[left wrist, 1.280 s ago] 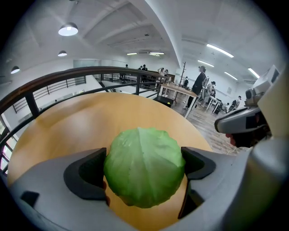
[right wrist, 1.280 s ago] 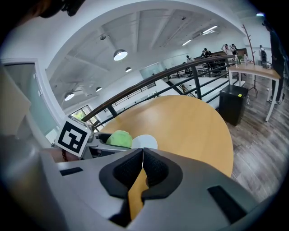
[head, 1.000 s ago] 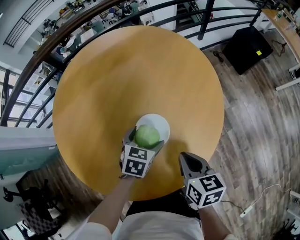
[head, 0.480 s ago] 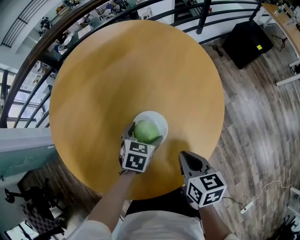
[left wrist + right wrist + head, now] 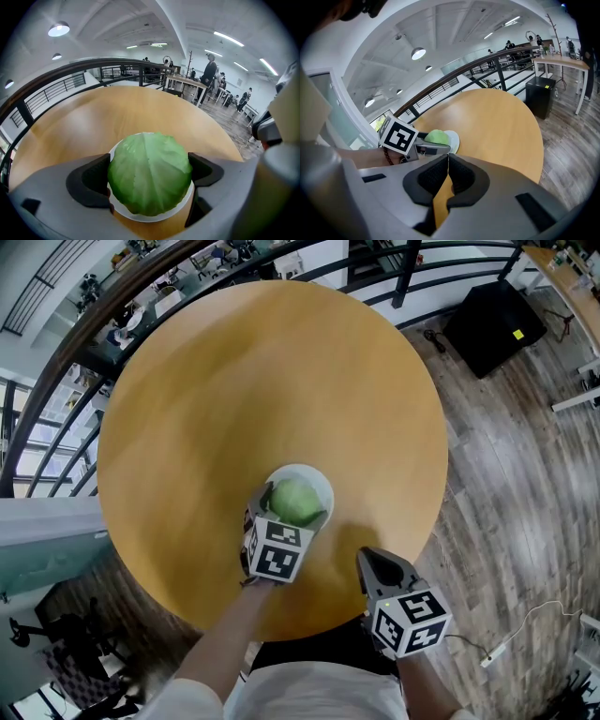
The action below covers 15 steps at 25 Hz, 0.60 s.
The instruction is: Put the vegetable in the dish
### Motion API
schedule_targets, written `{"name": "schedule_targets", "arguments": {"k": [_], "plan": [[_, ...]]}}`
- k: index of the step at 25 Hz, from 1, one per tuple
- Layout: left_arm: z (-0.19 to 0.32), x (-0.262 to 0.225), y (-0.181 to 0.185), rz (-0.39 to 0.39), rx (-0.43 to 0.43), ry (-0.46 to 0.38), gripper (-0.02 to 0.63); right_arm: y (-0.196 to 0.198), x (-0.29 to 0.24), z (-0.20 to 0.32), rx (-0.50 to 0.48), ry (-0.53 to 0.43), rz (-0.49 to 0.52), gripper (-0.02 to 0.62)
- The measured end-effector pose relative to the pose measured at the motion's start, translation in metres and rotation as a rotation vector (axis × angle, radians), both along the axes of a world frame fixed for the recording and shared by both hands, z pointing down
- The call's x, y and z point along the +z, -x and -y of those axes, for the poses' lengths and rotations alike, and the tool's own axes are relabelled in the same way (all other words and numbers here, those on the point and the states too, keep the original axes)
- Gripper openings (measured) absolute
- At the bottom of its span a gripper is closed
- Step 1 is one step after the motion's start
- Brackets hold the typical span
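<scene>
1. Near the closest edge of the round, tan wooden desk [image 5: 272, 381] sits a shallow white round dish [image 5: 324, 485], with a pale green, veined, round head of cabbage [image 5: 296, 500] directly over it.
2. The left gripper [image 5: 294, 506] has hold of the cabbage. In the left gripper view its dark grey fingers [image 5: 89, 180] stand wide apart and press against the two sides of the leafy ball [image 5: 150, 172].
3. The dish rim [image 5: 154, 216] shows as a white crescent under the cabbage and a thin arc beyond it. Whether the cabbage's underside touches the dish cannot be told.
4. The right gripper [image 5: 368, 556] hovers over the desk's near edge, to the right of the dish and apart from it.
5. In the right gripper view [image 5: 448, 161] its dark fingers [image 5: 461, 176] meet at the tips with nothing between them. A narrow slit lower down shows only desk wood.
6. The only markings are black-and-white square code patterns on the left marker cube [image 5: 275, 556] and the right marker cube [image 5: 408, 620]. The left one also shows in the right gripper view [image 5: 398, 135].
7. On the grey wood-plank floor [image 5: 506, 474] beyond the desk stands a black box [image 5: 494, 334] with a small yellow sticker, too small to read.
8. A dark curved metal railing [image 5: 56, 381] runs round the desk's far side.
</scene>
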<state>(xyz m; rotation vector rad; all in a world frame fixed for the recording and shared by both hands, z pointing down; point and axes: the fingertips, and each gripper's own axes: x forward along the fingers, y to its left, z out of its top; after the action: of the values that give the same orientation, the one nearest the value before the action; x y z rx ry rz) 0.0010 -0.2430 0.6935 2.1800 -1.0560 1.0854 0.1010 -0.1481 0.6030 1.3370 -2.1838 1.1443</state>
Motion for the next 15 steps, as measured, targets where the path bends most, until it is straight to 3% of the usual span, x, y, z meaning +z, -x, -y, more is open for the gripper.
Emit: {"name": "schedule_targets", "arguments": {"k": [15], "plan": [[0.0032, 0.0101, -0.0009, 0.024, 0.009, 0.026, 0.503, -0.0024, 0.0029, 0.0029, 0.012, 0.010, 0.013, 0.025]]}}
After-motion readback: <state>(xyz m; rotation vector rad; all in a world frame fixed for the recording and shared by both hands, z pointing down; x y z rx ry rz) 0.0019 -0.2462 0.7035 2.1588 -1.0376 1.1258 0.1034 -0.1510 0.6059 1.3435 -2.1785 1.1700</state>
